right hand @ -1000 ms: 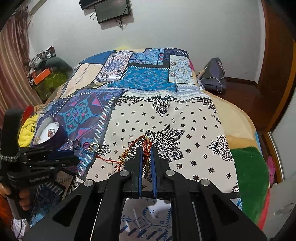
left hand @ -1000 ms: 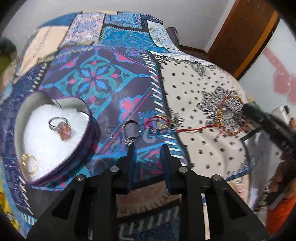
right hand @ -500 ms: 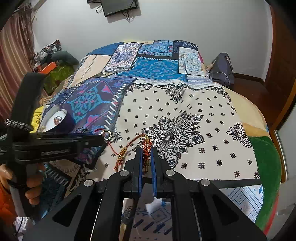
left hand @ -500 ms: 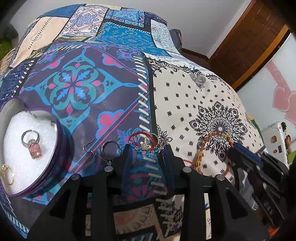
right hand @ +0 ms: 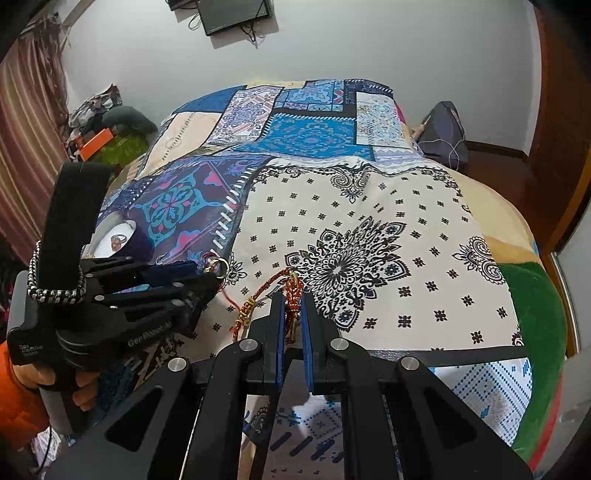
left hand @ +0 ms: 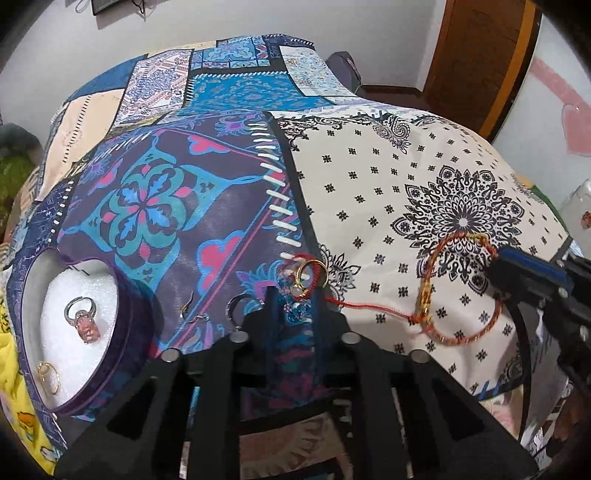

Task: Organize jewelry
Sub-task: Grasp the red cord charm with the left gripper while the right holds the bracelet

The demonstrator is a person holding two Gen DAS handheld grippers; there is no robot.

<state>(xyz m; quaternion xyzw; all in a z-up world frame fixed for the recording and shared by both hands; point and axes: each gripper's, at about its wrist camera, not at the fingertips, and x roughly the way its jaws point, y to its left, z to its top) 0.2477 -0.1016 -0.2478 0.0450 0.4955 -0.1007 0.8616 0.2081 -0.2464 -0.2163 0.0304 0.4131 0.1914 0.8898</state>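
A patchwork bedspread (left hand: 369,155) is covering the bed, under a wall-mounted screen (right hand: 236,14). A heart-shaped box (left hand: 110,332) is lying at its left, holding a pink-stone ring (left hand: 83,321). The red thread bracelet (left hand: 461,288) is running left to right between the tools. The right gripper (right hand: 291,314) is pinching its braid; the left gripper (left hand: 295,299) is closing on the gold ring (left hand: 306,275).

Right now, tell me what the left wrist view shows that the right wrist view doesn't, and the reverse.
Only the left wrist view: a thin gold ring in the heart box and loose earrings on the bedspread.
Only the right wrist view: the wall screen and the person's hand.
Both: the pink-stone ring, the gold ring on red thread, the red-gold bracelet.
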